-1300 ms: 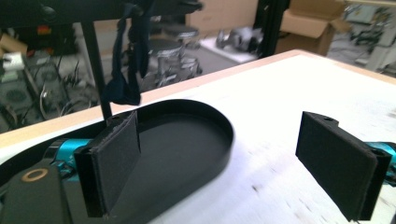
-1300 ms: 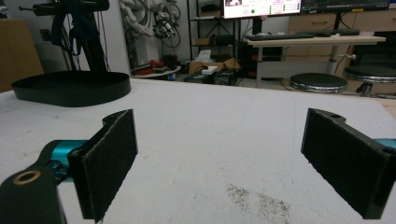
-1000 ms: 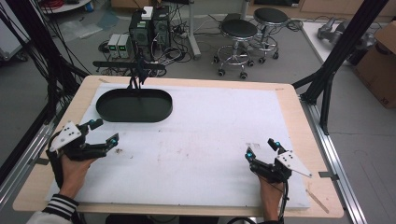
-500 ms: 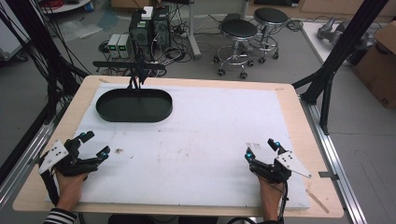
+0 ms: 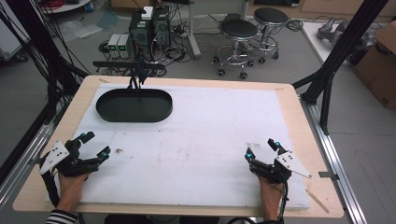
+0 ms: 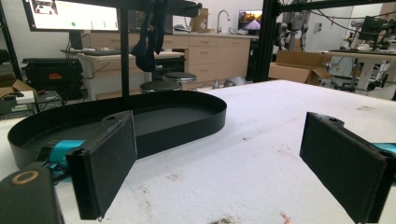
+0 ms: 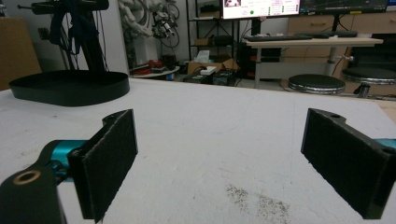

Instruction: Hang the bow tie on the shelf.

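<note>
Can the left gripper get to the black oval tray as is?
Probably yes. The left gripper is open and faces the black oval tray, with nothing but bare white table cover between them.

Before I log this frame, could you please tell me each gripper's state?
Left gripper: open, holding nothing.
Right gripper: open, holding nothing.

A mat is spread over most of the table. A tray is set on the mat at its far left. The left tongs are held at the near left edge, well apart from the right tongs at the near right. Two stools are placed on the floor behind the table.
</note>
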